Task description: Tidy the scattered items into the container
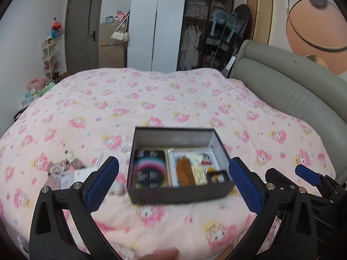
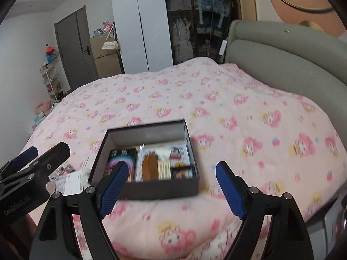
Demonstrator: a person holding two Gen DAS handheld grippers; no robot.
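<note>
1. Left gripper [image 1: 173, 179]: jaws spread wide, nothing between the pads. It hangs above the bed, angled down at the box.
2. Right gripper [image 2: 171, 189]: jaws also spread wide, empty. It sits just beside the left one, on its right.
3. Container: the dark box [image 1: 180, 192] stands open on the pink quilt [image 1: 151, 99], directly ahead of both grippers. Its long axis runs across the view. It already holds a black packet [image 1: 149, 169], an orange-brown piece [image 1: 184, 171] and some small packets; blur hides what they are.
4. Leftover clutter [image 1: 65, 171] lies on the quilt to the left of the box, near its left wall but apart from it. It looks like soft fabric bits, a white card and a small tilted carton. Motion blur prevents a firm count.
5. Key relation: the pile lies forward and left of the left gripper's left finger [image 1: 102, 177]. In the right wrist view it shows only behind the left gripper's body.
6. Judgement: the left gripper is nearer and unobstructed, so it should take the next pick. The carry to the box would be short and rightward.
</note>
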